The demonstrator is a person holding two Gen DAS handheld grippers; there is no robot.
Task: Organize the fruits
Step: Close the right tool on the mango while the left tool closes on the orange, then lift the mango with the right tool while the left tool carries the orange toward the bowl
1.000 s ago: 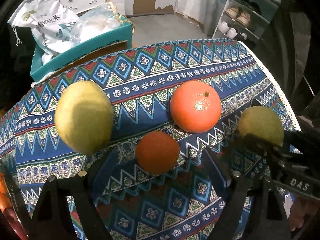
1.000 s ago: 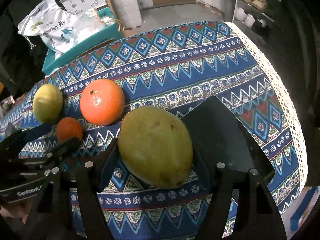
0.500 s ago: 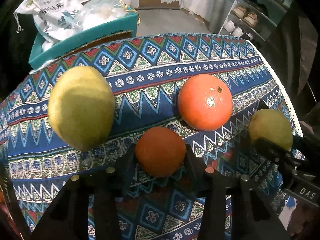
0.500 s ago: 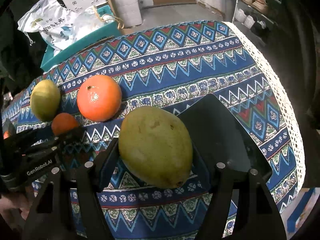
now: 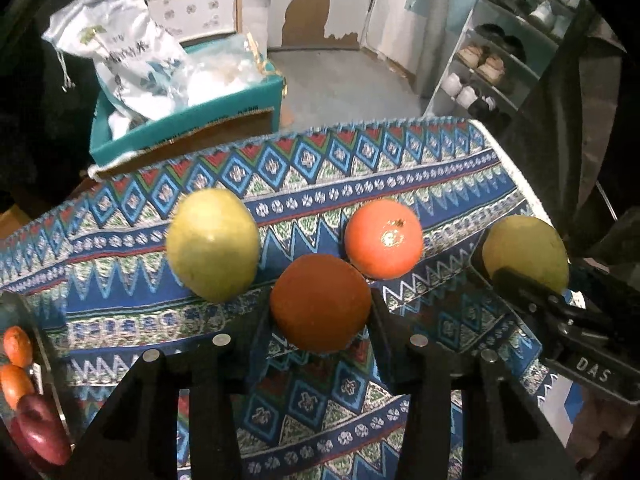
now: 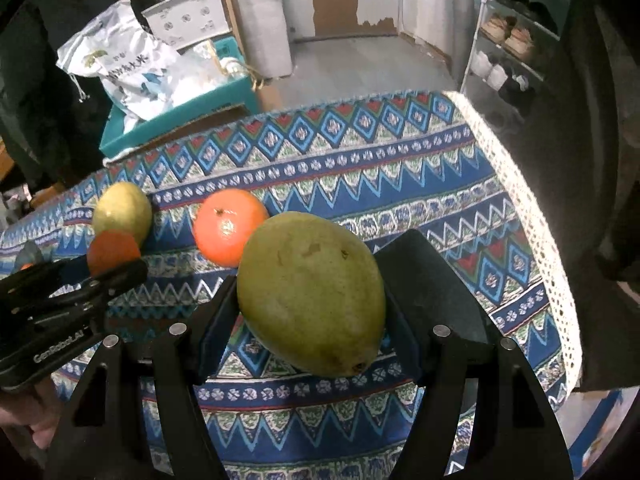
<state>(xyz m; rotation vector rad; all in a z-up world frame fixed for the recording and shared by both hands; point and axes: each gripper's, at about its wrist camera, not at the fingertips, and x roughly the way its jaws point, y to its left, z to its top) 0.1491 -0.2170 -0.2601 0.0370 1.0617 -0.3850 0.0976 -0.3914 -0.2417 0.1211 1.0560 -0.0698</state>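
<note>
My left gripper (image 5: 320, 312) is shut on a small dark orange (image 5: 320, 304) and holds it above the patterned cloth. My right gripper (image 6: 312, 304) is shut on a green-yellow mango (image 6: 312, 292), also lifted; this mango shows at the right in the left wrist view (image 5: 524, 252). A large orange (image 5: 384, 238) and a second green-yellow mango (image 5: 212, 244) lie on the cloth behind. In the right wrist view they sit at the left, the large orange (image 6: 228, 232) and the mango (image 6: 122, 212), with the small orange (image 6: 112, 250) in the left gripper.
A teal box (image 5: 188, 128) with white bags stands beyond the table's far edge. A tray rim (image 5: 38, 344) at the left holds small oranges and a dark red fruit (image 5: 40, 432). The cloth's lace edge (image 6: 532, 232) marks the table's right side. A shoe shelf (image 5: 508, 48) stands behind.
My left gripper closed on the small orange and lifted it off the cloth. My right gripper rose with the mango still in it.
</note>
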